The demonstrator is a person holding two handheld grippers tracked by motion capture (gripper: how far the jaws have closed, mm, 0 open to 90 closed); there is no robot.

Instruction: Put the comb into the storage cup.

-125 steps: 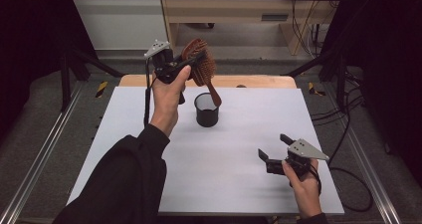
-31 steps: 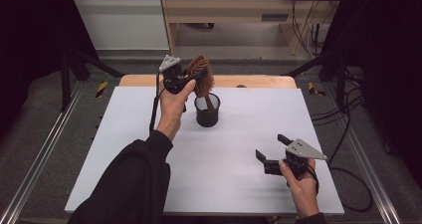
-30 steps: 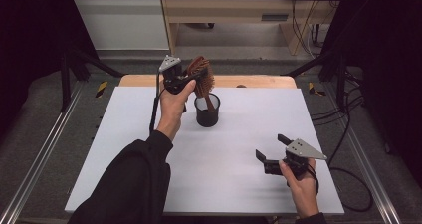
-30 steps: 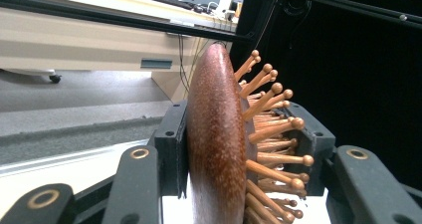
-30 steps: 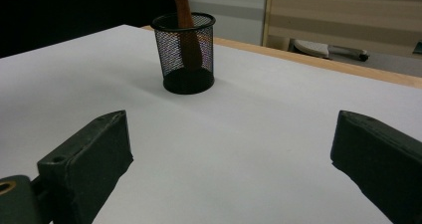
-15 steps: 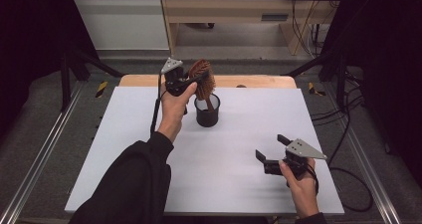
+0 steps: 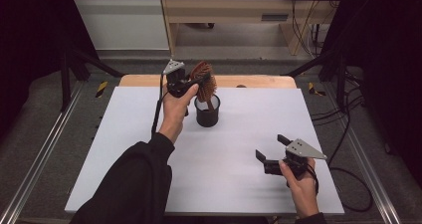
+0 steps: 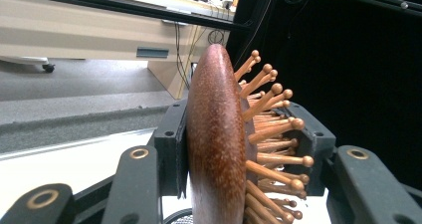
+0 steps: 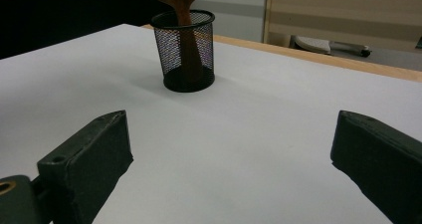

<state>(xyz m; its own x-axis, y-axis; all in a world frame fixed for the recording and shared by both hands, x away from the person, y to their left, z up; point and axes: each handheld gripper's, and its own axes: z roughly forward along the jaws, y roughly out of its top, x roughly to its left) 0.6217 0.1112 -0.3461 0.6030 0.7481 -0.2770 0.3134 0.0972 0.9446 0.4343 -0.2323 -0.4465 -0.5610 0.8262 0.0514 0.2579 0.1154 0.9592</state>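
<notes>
White table (image 7: 149, 149) carries a black mesh pen cup (image 7: 207, 112) near its far edge. A wooden paddle hairbrush (image 7: 204, 81) stands handle-down in the cup, its head clenched by the left tongs (image 7: 195, 83). The right tongs (image 7: 271, 153) rest released, well apart, near the front.

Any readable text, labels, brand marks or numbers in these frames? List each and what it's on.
None legible anywhere. The wooden hairbrush, the black mesh cup, the white table and both grippers carry no visible print. The small plate on the cabinet behind the table is too small to read.
</notes>
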